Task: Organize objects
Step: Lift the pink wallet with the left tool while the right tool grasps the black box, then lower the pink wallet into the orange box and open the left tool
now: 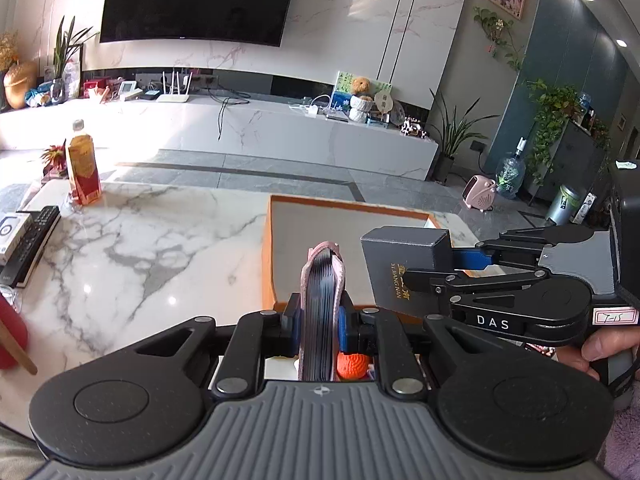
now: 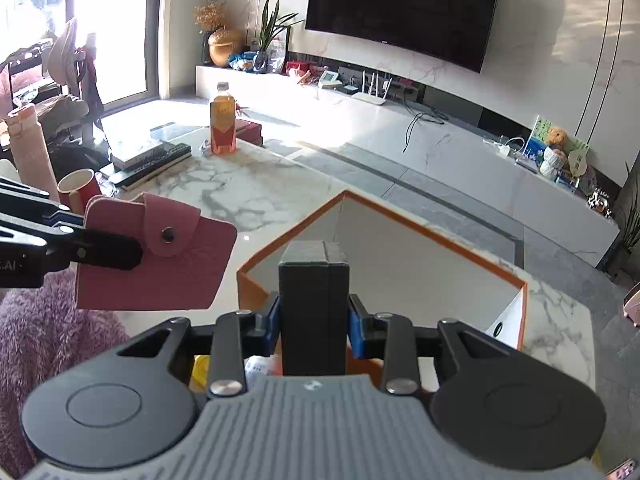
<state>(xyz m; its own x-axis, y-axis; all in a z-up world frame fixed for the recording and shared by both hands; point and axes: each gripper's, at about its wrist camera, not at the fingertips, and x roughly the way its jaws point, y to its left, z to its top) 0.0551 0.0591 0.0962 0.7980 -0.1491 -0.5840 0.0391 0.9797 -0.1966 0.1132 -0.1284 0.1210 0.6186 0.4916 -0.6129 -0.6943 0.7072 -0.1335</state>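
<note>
1. Wallet (image 1: 320,304) (pink, snap flap) sits edge-up, clamped in the left hand-held gripper (image 1: 318,326), up off the tabletop (image 1: 140,248).
2. Dark box (image 2: 313,304) is pinched in the right hand-held gripper (image 2: 313,322), pads tight on its sides.
3. Both hang over an orange-rimmed bin (image 2: 400,224).
4. Bottle (image 1: 82,164) stands far back.

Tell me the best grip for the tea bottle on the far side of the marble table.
Take the bottle across its straight labelled body, below the narrow cap, with tongs level and coming from the open table side nearest the orange box. It stands upright; the remotes and red box crowd its other sides.
</note>
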